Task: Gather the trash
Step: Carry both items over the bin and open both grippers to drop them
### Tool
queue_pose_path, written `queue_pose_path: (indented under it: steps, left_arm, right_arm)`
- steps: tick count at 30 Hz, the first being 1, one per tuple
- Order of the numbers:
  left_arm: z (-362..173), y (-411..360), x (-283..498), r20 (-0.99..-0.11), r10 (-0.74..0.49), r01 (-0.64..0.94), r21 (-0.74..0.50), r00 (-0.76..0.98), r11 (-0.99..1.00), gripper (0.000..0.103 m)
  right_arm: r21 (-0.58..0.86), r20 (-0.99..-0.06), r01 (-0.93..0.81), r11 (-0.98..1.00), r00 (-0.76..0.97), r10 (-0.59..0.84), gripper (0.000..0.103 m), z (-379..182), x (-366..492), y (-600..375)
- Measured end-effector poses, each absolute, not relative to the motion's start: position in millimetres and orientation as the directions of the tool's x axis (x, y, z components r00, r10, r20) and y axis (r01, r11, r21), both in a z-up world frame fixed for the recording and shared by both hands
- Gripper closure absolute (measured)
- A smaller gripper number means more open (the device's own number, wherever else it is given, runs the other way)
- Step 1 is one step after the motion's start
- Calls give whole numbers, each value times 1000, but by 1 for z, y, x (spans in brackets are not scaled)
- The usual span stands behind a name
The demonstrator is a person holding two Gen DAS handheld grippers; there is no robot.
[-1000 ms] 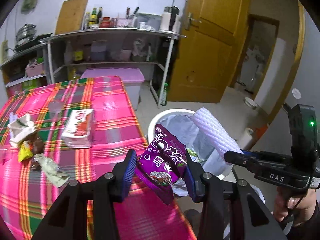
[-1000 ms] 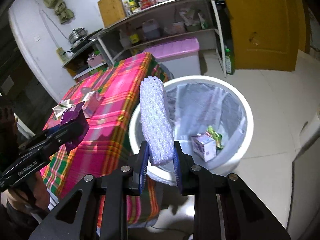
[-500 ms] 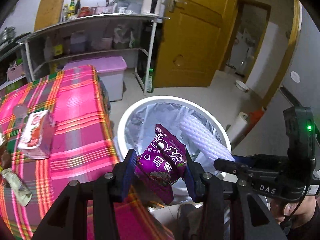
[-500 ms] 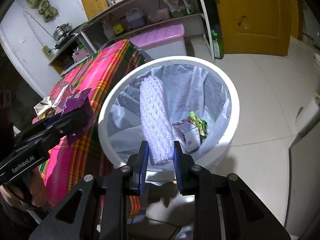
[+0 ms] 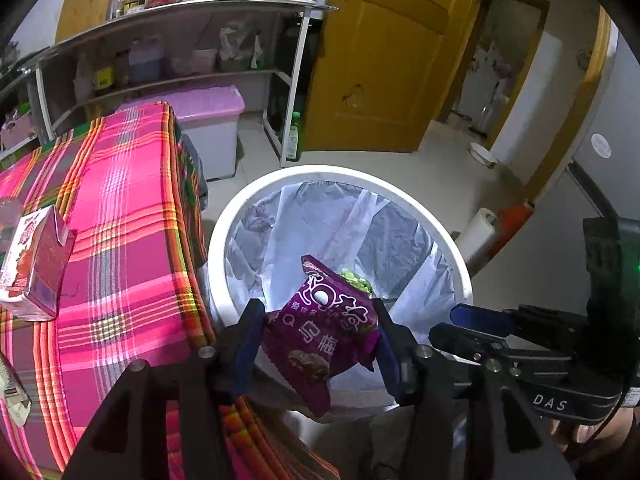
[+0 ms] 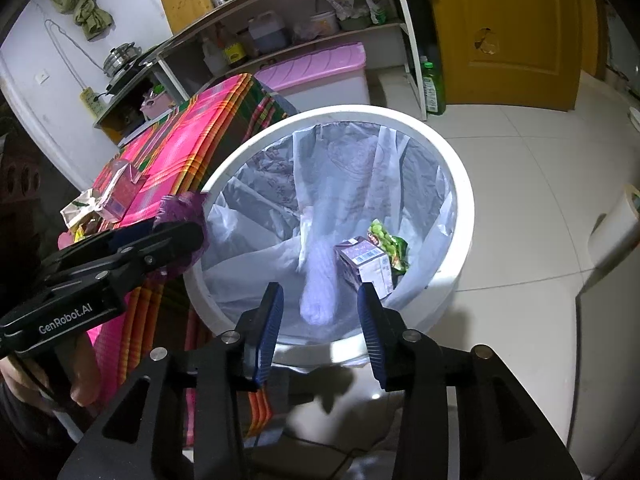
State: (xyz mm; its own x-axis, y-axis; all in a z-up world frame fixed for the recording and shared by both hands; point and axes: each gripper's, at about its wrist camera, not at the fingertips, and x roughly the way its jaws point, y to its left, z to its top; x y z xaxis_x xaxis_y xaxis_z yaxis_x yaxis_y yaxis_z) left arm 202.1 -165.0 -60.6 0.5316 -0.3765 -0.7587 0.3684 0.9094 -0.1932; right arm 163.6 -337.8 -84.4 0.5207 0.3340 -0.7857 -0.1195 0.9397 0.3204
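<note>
Right wrist view: white foam net sleeve (image 6: 318, 280), blurred, lies lengthwise inside the lined trash bin (image 6: 460, 184), released by the right gripper (image 6: 320, 320), whose jaws have just been opening. The left gripper (image 5: 320, 340), jaws also just opening, has the purple snack packet (image 5: 320, 336) tilted between its pads over the bin's rim.

We see even indoor light, glare on the floor tiles (image 6: 516, 152) at right; heavy fisheye bending, black vignette corners; falling foam net (image 6: 320, 276) motion-blurred, rest sharp.
</note>
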Motion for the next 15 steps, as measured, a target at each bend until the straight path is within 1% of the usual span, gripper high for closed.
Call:
queue_pose_path:
  steps: [6,15]
  left_arm:
    - [-58,-163,200,-748,-381,366,-197,544,910,47]
    - [-49,-154,190,-728,-386,351,-210,567,912,46]
  right_arm:
    - [323,-772,-115,939,543,332,63,-77,160,-341]
    - [321,-754,-127,938,565,335,63,-64,150,-338]
